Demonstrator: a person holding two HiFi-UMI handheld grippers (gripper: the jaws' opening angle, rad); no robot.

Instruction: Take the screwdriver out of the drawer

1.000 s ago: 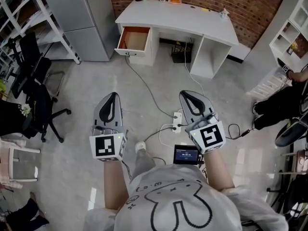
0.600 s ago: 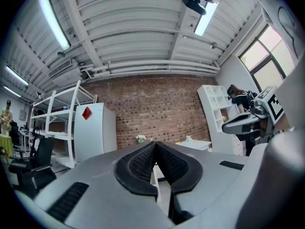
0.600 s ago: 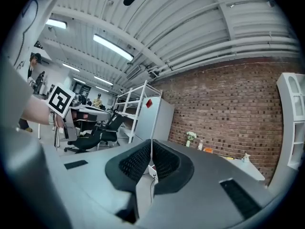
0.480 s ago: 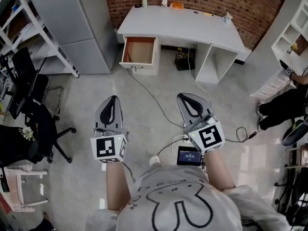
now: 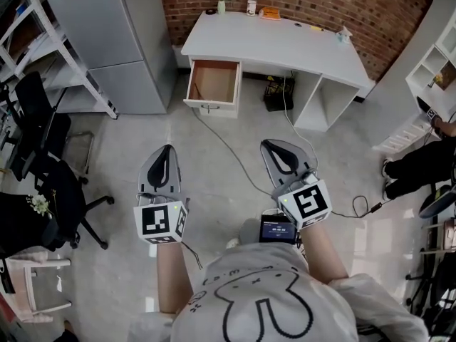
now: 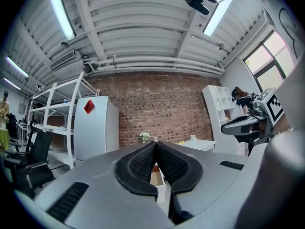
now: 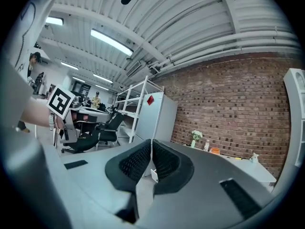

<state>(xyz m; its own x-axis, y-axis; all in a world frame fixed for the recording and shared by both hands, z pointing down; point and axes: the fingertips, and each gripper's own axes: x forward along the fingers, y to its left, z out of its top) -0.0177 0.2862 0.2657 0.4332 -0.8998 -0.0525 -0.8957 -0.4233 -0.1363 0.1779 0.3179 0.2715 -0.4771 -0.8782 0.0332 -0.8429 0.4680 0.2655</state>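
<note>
The white desk (image 5: 285, 38) stands against the brick wall, its left drawer (image 5: 214, 83) pulled open. The drawer's wooden inside shows, but no screwdriver can be made out from here. My left gripper (image 5: 168, 148) and right gripper (image 5: 273, 144) are held level side by side over the grey floor, well short of the desk. Both are shut with nothing between the pads. In the left gripper view the left gripper (image 6: 155, 143) points at the desk, and a sliver of the drawer (image 6: 156, 173) shows below its tips. In the right gripper view the right gripper (image 7: 151, 141) is closed too.
A grey cabinet (image 5: 107, 41) and a white shelf rack (image 5: 43, 41) stand left of the desk. Black office chairs (image 5: 50, 155) line the left side. Cables (image 5: 221, 141) run across the floor toward the desk. A person (image 5: 420, 169) sits at the right, near white shelving (image 5: 434, 70).
The desk and open drawer have drawn nearer and shifted right in the head view as both grippers advanced toward them. The jaws stayed shut.
</note>
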